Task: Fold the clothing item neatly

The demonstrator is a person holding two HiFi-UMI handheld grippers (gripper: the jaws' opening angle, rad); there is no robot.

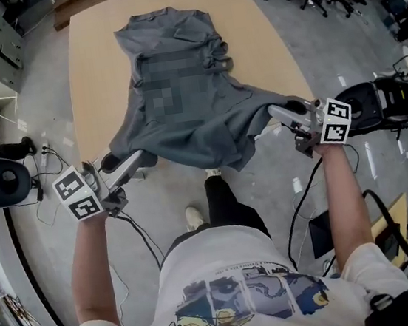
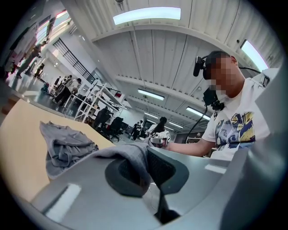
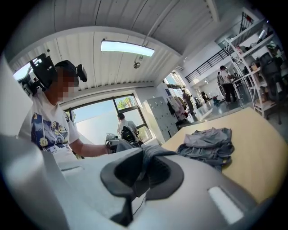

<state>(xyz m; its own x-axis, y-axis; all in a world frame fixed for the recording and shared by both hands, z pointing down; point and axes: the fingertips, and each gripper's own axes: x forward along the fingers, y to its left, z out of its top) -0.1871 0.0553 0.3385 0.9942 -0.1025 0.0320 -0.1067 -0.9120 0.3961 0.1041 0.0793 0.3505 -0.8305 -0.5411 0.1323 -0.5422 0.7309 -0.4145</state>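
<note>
In your head view, your left gripper [image 1: 142,158] and right gripper [image 1: 273,110] each pinch the grey garment's [image 1: 180,94] near hem, held up off the tan table [image 1: 95,68]. Its far end lies bunched there. Left gripper view: jaws closed on cloth, shelving racks [image 2: 90,101] behind. Right gripper view: jaws clamped on cloth, lockers [image 3: 157,114] beyond.

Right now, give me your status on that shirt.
Left gripper shut on the grey shirt, right gripper too. Near edge held up, far end bunched on the table. Nothing in the way.
</note>
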